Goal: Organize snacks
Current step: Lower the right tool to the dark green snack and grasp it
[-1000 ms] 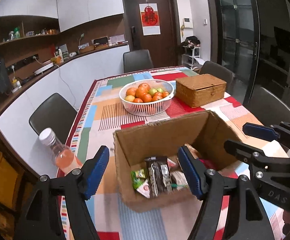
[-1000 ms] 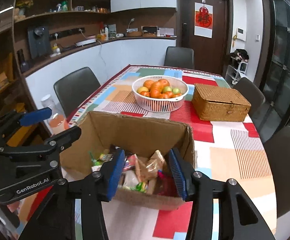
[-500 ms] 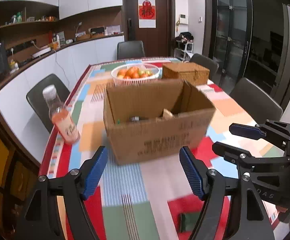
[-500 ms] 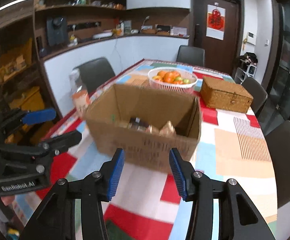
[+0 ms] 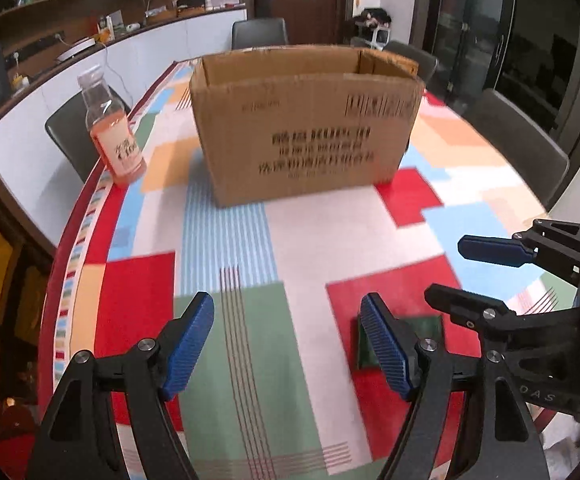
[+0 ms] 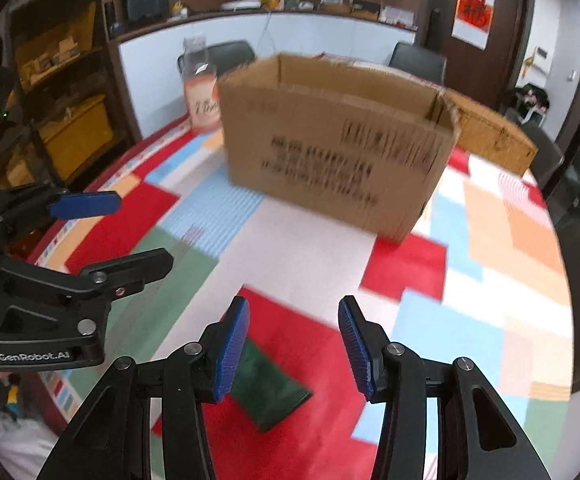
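An open cardboard box (image 5: 306, 132) stands on the patchwork tablecloth; its inside is hidden from this low angle. A flat dark green snack packet (image 5: 426, 328) lies on a red patch near the table's front edge. My left gripper (image 5: 288, 306) hovers open over the cloth, just left of the packet, with nothing between its blue pads. In the right wrist view the same packet (image 6: 274, 396) lies below and partly behind the left finger of my right gripper (image 6: 293, 308), which is open and holds nothing. The box (image 6: 330, 148) is farther back.
A plastic bottle of orange drink (image 5: 114, 136) stands at the table's left edge beside the box. A wicker box (image 6: 494, 140) sits behind the cardboard box. Dark chairs (image 5: 522, 140) ring the table. Bare cloth (image 5: 314, 248) lies between the box and the grippers.
Both grippers have drawn back from over the box and sunk toward the near tabletop. The snacks inside the box have dropped out of sight, and the green packet has come into view.
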Demonstrator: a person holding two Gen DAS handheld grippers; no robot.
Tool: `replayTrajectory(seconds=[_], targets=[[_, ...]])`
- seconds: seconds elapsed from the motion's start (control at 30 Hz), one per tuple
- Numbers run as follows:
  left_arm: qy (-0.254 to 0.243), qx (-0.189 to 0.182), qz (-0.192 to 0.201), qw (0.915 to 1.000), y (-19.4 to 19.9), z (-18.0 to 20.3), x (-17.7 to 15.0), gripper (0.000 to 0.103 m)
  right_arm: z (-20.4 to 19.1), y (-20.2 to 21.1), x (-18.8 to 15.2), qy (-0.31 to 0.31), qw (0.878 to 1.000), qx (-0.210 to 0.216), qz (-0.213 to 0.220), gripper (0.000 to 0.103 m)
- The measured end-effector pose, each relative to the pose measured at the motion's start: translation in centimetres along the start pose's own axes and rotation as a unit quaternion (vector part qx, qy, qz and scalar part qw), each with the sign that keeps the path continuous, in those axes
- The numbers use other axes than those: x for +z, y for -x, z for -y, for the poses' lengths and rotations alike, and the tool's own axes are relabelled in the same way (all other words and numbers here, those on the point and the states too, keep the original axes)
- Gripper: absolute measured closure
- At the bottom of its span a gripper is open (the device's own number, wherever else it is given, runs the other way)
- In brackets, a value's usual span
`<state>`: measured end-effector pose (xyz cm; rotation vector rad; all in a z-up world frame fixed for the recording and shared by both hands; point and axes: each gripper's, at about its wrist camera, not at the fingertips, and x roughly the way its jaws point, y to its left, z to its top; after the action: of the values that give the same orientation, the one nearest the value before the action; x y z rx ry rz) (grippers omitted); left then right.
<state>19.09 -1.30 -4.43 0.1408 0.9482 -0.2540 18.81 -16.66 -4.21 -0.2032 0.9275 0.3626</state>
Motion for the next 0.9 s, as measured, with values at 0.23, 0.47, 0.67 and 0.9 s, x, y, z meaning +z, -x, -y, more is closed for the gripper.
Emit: replayTrajectory(seconds=[0.23,0.47,0.67,0.9], targets=[[0.010,0.002,-0.052,0.9986,-1.1,-0.2,-4.2,0.023,-2.0,-2.0,-2.3,0.040,0.997,0.017,-0.058,0.056],[0.032,-0.013,-0.091,0.9952,-2.7,-0.6,-5.9,0.023,-3.7,-4.1,-3.2,0.093,0.990,0.026,-0.103,0.056],[0.036,-0.010,-0.097,0.9946,-3.1,-0.7,-5.9,0.023,-3.6,-5.6,-3.0,0.104,0.987,0.029,-0.115,0.046],[0.037,-0.004,-0.102,0.9941,-3.7,-0.8,-5.6,0.023,-3.2,-7.1,-2.5,0.106,0.987,0.031,-0.120,0.046]])
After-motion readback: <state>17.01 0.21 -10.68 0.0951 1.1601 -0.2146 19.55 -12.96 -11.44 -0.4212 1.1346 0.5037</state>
